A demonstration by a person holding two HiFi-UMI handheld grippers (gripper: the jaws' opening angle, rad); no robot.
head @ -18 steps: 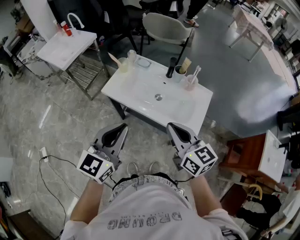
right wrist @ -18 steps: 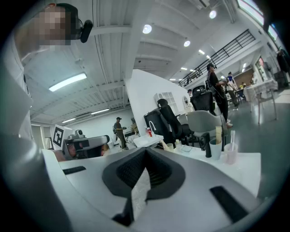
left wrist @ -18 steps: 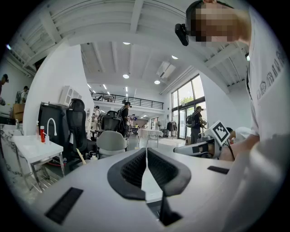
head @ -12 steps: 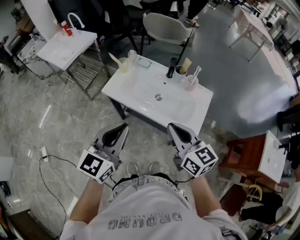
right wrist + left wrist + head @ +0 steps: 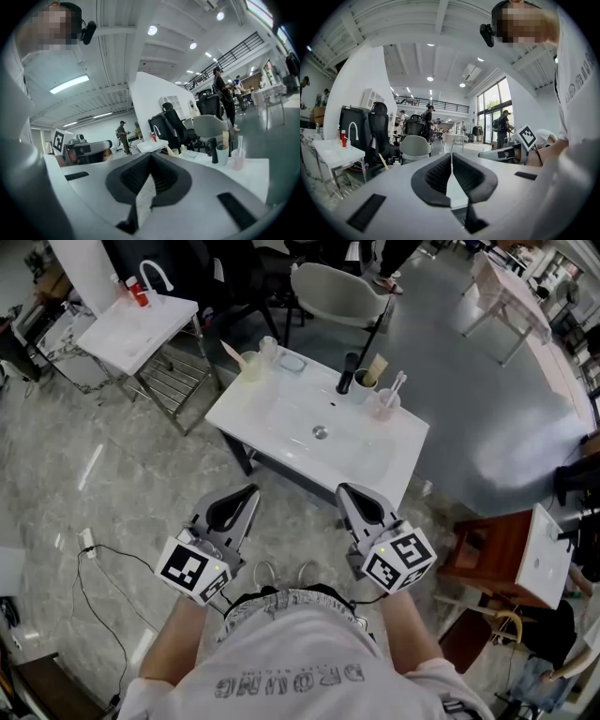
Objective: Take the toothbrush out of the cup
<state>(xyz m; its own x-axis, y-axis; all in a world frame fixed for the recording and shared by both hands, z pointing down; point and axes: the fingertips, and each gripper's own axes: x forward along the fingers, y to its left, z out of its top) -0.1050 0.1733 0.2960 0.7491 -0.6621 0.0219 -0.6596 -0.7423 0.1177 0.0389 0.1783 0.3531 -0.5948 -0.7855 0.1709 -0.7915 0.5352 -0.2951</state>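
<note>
On a grey marble floor (image 5: 112, 484) in an open workshop, a white sink bench (image 5: 398, 460) stands in front of a person (image 5: 291, 662) seen from above, with a grey chair (image 5: 333, 292) behind it. The person holds both tools level at waist height, short of the bench's near edge and well apart from everything on it. The left gripper (image 5: 250, 491) is empty, its fingers (image 5: 433, 178) pressed together with nothing between them. The right gripper (image 5: 343, 490) is likewise closed on nothing, its fingers (image 5: 168, 178) meeting at the tips. A black tap (image 5: 345, 374) rises at the bench's far edge. Just right of it is a pale cup (image 5: 360, 390), and right of that, at the far right corner, a small cup (image 5: 382, 404) that looks translucent pink, though it is tiny from the head camera. The toothbrush (image 5: 395, 384) stands upright inside this cup, its head above the rim and leaning slightly right.
</note>
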